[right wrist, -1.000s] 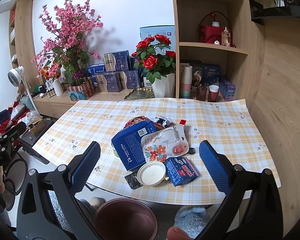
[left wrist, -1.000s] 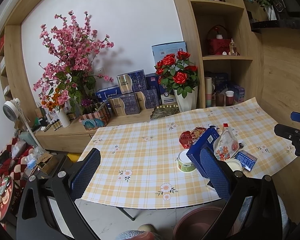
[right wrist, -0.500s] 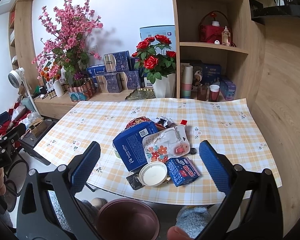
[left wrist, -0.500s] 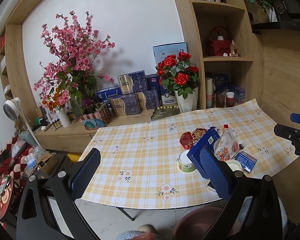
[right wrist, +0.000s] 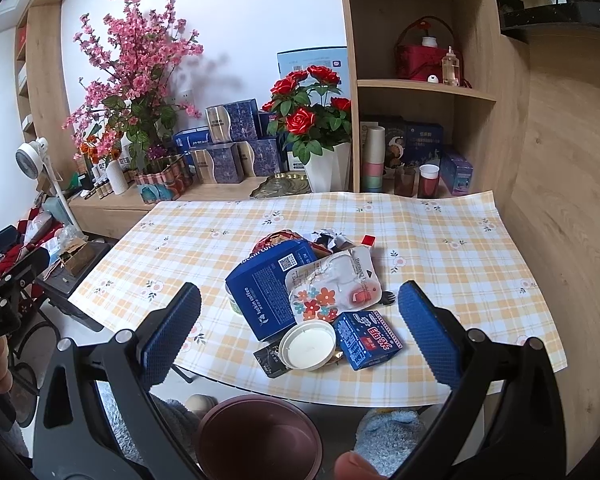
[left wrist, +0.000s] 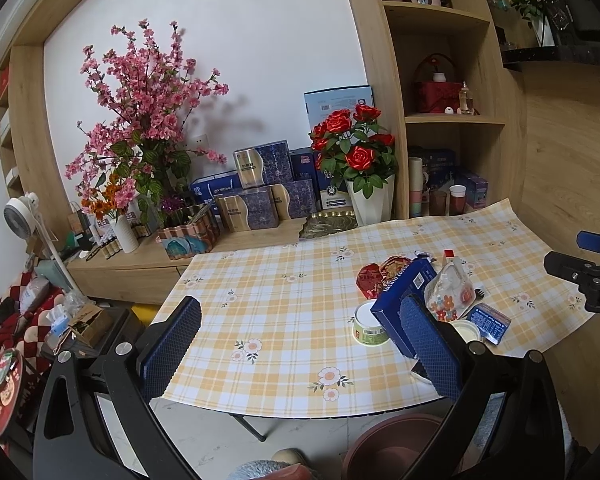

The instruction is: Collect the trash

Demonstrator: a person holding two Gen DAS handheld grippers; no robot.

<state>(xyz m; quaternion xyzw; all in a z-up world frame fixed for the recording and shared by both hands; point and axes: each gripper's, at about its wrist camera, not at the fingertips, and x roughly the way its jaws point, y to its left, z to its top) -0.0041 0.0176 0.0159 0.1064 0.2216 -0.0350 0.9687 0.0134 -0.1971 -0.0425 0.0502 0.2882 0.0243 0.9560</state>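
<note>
Nothing has been collected yet, I judge: the right gripper [right wrist: 300, 320] hangs with jaws wide and empty over the trash pile at the centre of its frame, where a blue coffee box [right wrist: 266, 288], a floral pouch [right wrist: 332, 284], a white lid [right wrist: 308, 346] and a small blue carton [right wrist: 366, 340] lie touching near the table [right wrist: 440, 240] edge, so the next move calls for lowering onto one piece and carrying it to the brown bin [right wrist: 260, 436] at bottom centre. The left gripper [left wrist: 300, 344], jaws equally wide and empty, faces bare tablecloth with the pile at centre right; only its view shows a small labelled tub [left wrist: 370, 328] left of the box, while only the right view shows the bin's open mouth
</note>
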